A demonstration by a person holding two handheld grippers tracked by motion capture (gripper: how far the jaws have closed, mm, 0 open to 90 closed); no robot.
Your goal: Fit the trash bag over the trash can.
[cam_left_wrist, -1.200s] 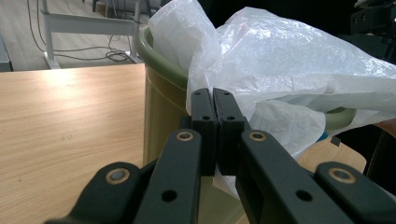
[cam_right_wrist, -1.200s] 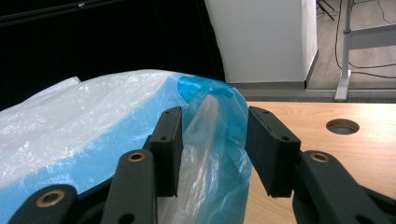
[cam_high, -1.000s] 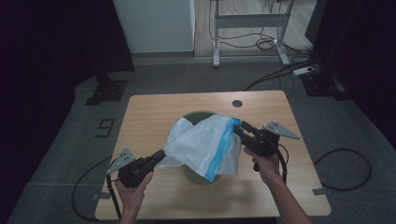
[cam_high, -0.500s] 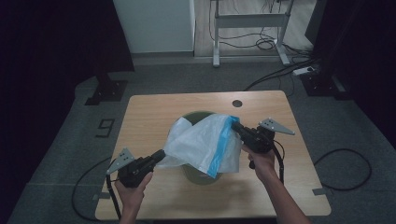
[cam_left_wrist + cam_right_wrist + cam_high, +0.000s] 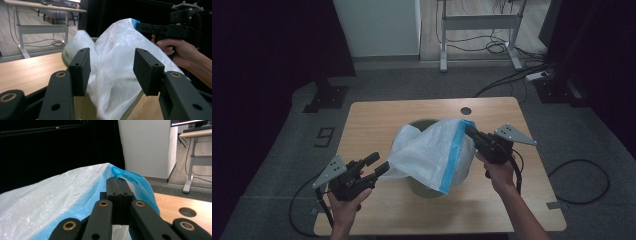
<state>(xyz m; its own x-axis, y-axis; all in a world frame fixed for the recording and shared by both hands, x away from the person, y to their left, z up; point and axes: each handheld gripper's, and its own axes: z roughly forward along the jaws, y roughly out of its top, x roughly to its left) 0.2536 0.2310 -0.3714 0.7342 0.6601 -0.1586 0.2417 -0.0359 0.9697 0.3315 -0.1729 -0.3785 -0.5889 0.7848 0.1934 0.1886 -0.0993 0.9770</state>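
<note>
While your right hand-held gripper [image 5: 117, 185] is clamping the blue hem of the white bag [image 5: 432, 152] draped over the green bin [image 5: 424, 187], your left hand-held gripper [image 5: 111, 68] is gaping wide just before the bag; close it on a fold before lifting.

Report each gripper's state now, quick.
Left gripper: open, jaws apart at the white plastic bag, not clamping it.
Right gripper: shut on the bag's blue-edged rim.
</note>
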